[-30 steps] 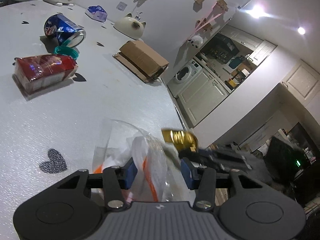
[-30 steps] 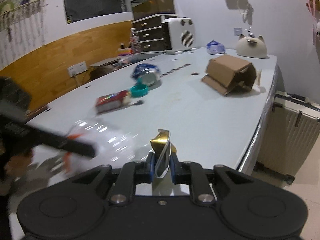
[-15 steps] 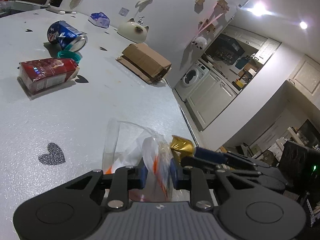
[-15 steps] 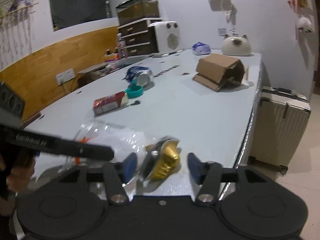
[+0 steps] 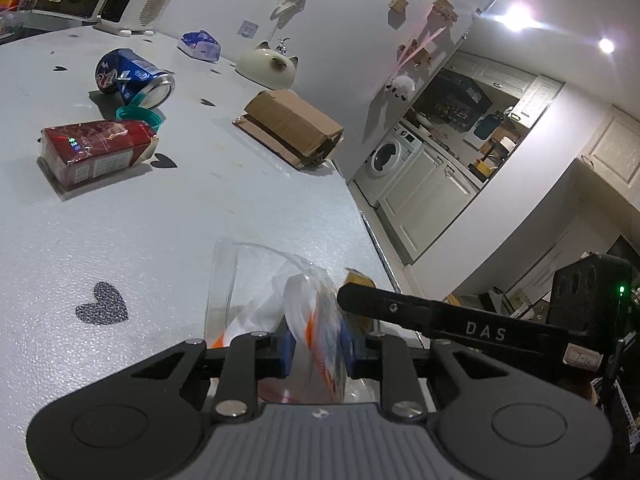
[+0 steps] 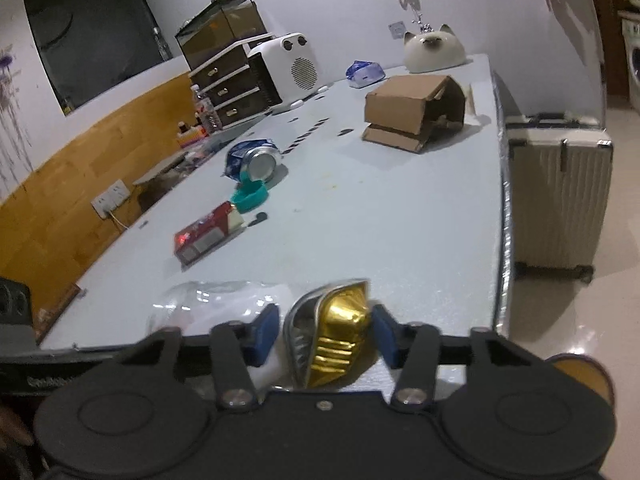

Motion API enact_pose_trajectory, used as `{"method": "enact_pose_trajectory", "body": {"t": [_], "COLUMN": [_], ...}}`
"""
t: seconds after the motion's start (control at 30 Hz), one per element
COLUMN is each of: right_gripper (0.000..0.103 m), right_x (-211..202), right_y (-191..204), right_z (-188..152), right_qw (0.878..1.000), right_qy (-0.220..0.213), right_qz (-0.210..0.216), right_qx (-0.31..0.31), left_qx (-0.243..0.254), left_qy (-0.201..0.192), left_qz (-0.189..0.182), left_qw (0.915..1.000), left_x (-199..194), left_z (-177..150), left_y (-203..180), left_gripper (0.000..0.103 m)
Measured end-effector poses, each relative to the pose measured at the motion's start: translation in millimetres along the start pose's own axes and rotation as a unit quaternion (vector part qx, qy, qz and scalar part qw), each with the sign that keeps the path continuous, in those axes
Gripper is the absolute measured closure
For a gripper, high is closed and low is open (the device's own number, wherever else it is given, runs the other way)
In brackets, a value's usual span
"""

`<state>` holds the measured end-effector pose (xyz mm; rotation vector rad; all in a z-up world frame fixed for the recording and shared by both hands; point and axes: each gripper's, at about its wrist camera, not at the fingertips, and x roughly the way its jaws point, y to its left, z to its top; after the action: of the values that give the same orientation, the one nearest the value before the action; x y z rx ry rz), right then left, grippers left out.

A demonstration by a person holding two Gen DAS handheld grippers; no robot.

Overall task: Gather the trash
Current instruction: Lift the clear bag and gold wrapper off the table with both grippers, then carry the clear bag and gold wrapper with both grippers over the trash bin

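the clear bag (image 5: 308, 316) was held clenched in the left gripper (image 5: 316, 344) on the counter (image 5: 200, 216), while the right gripper (image 6: 326, 334), just beside the bag, was closing around the crushed gold wrapper (image 6: 340, 328), judged next to be dropped inside.

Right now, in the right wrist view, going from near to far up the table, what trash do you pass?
Gold wrapper → red packet → teal lid → blue can → cardboard box.
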<state>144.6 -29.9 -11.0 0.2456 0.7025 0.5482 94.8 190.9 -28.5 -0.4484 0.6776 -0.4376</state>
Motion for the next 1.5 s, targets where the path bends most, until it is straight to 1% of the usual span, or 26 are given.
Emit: {"method": "enact_pose_trajectory", "body": {"t": [0.17,0.43,0.6,0.83,0.93,1.1,1.27,1.5], "right_gripper": [0.057,0.057,0.057,0.057,0.057,0.057,0.057,0.057], "right_x": [-3,-21,-36,-64,-74,-92,-114,-151], "right_y": [4,4,0,-8,-11,-21,-34,-66], "right_z": [-3,-7,-11,-16,-18,-20,-22,-26], "right_qw": [1.0,0.999,0.999,0.998,0.997,0.995,0.993,0.99], "right_qy": [-0.005,-0.017,-0.032,-0.056,-0.064,-0.08,-0.101,-0.13], "right_qz": [0.005,0.004,-0.005,-0.01,-0.011,-0.015,-0.023,-0.043], "right_qx": [-0.011,-0.026,-0.03,-0.041,-0.047,-0.051,-0.051,-0.035], "left_qx": [-0.003,0.012,0.036,0.061,0.08,0.104,0.13,0.165], "left_qy": [-0.005,-0.042,-0.076,-0.093,-0.107,-0.117,-0.131,-0.138], "left_qz": [0.006,0.055,0.105,0.134,0.15,0.155,0.162,0.144], "left_qw": [1.0,0.9976,0.9909,0.9847,0.9795,0.9753,0.9694,0.966], "left_x": [-2,-17,-28,-34,-37,-39,-35,-15], "left_z": [-1,-1,-4,-13,-19,-25,-28,-34], "left_y": [-1,-12,-28,-56,-72,-99,-127,-175], "left_gripper": [0.078,0.079,0.079,0.082,0.084,0.085,0.087,0.087]}}
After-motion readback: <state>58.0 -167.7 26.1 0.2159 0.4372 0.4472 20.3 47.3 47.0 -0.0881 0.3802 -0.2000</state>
